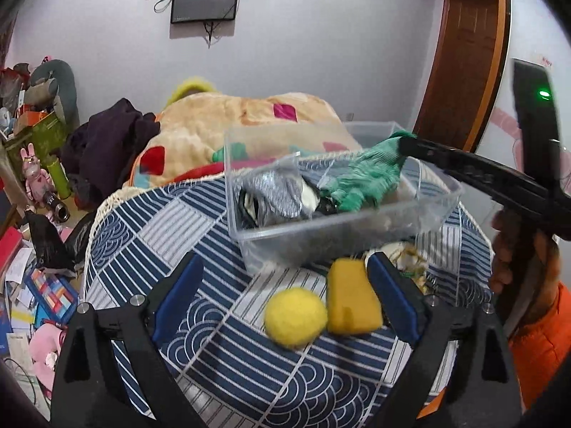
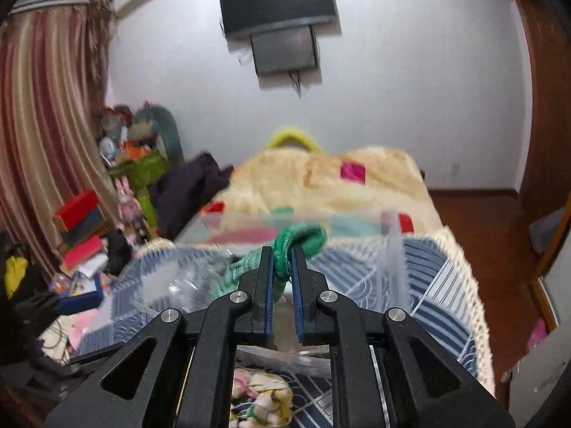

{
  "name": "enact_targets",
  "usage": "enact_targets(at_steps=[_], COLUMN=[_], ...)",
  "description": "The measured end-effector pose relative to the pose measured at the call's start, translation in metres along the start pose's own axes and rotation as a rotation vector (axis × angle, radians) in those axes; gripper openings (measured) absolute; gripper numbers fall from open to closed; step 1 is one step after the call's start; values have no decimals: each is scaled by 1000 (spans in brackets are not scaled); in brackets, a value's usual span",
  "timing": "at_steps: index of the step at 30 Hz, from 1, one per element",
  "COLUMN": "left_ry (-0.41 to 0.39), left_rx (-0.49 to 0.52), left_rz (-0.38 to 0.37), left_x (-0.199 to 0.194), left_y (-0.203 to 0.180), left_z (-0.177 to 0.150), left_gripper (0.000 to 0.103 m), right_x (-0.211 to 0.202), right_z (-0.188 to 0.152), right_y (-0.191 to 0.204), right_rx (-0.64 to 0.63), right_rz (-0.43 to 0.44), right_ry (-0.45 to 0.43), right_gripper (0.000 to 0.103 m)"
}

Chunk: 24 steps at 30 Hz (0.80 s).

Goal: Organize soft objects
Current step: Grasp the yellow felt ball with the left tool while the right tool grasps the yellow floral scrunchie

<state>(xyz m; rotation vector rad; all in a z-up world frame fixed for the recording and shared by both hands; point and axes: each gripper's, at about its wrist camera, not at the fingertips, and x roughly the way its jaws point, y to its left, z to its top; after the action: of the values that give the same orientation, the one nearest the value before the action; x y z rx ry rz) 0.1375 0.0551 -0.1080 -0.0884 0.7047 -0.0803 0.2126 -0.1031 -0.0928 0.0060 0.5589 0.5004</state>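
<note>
A clear plastic bin (image 1: 342, 221) stands on a round table with a blue patterned cloth (image 1: 178, 228). It holds a silver-grey soft item (image 1: 274, 192) and other dark things. My right gripper (image 2: 282, 253) is shut on a green knit glove (image 2: 303, 237) and holds it over the bin; the glove also shows in the left wrist view (image 1: 367, 178), hanging into the bin. My left gripper (image 1: 285, 267) is open and empty, low over the table. A yellow ball (image 1: 295, 317) and a yellow sponge (image 1: 351, 299) lie between its fingers, the sponge against the right finger.
A floral cloth item (image 2: 264, 399) lies on the table below my right gripper. A bed with a beige blanket (image 1: 228, 125) stands behind the table. Clutter and boxes (image 1: 32, 142) fill the floor at left. A person's orange sleeve (image 1: 542, 339) is at right.
</note>
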Motion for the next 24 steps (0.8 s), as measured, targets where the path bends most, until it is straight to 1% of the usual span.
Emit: enact_targets(at_steps=[3,6,8,10,12,14,15,18,20,24], left_ry=[24,48,55,55,52,59,66,90,102,112], left_rx=[-7,-16,-23,-33,-41,-58,-62,-74,-83,-91], left_rz=[-16,-31,-37,-35,-19,-17,-21,-25,-31,-62], left_x=[4,8,9,10,10,12,12,18,22,28], left_y=[0,0,-1,2,5,9,10,13,13,11], left_z=[-10,-19,-23,-28,-32,-36,-37,-40,-41,-44], left_gripper=[94,94,94,94,93,88,83,73,70,60], right_x=[6,1,-6,-12,-22,-31,-38,-37,-31,-7], right_z=[-9,-14,-16,-17,-21,-26,-30,-40,-49,-63], right_y=[-2,-7,-10,-14,-16,-16,-15,-12,-8,-7], right_rx=[-5,-14,-13,-11,-8,-15,-20,-24,-34,-31], right_rz=[-10,-20,-9,4,13,17,26,51,62,70], right_ry=[51,64,74,77,66,46,42,65,98,191], right_gripper=[10,11,13,18,34,38,38,38,38,38])
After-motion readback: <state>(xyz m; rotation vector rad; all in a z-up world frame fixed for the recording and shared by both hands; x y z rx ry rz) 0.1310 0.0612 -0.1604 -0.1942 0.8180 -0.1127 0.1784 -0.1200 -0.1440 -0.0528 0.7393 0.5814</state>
